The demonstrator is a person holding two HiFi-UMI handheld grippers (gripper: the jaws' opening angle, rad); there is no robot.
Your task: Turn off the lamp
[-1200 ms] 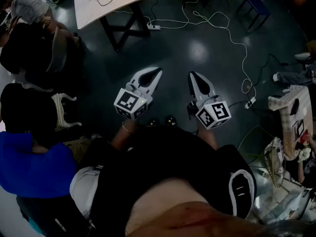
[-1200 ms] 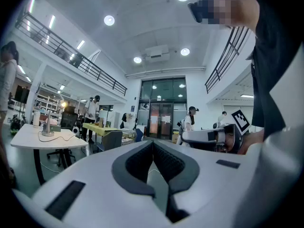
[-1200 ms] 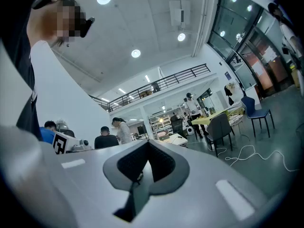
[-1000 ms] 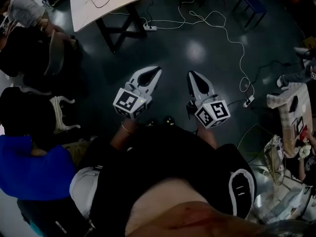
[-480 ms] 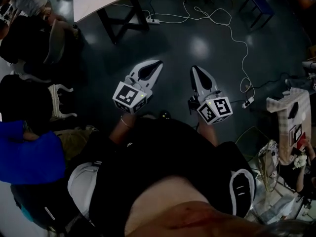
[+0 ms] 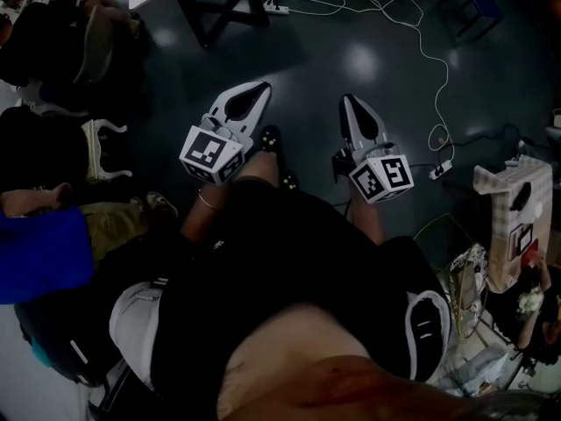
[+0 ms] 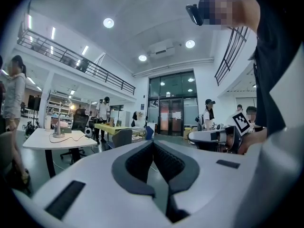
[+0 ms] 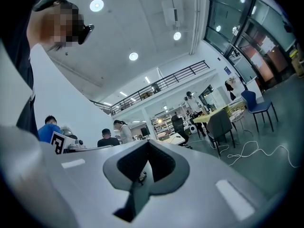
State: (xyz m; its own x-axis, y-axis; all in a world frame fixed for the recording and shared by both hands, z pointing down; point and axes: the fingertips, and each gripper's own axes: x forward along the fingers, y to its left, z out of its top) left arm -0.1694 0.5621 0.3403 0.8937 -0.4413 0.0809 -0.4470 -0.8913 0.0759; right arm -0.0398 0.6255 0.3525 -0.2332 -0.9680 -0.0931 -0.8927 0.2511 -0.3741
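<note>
- The left gripper (image 6: 260,89) is pointing out over the dark floor (image 6: 307,60), its jaws pressing together at the tips with nothing between them
- The right gripper (image 6: 349,102) is hanging beside it without touching it, jaws likewise meeting and gripping nothing
- The lamp (image 7: 58,127), a thin-stemmed thing, is standing on the white table (image 7: 42,140) off to the left in the left gripper view, well apart from both grippers
- White cables (image 6: 422,49) are trailing across the floor beyond the grippers, and a power strip (image 6: 441,170) is lying to the right
</note>
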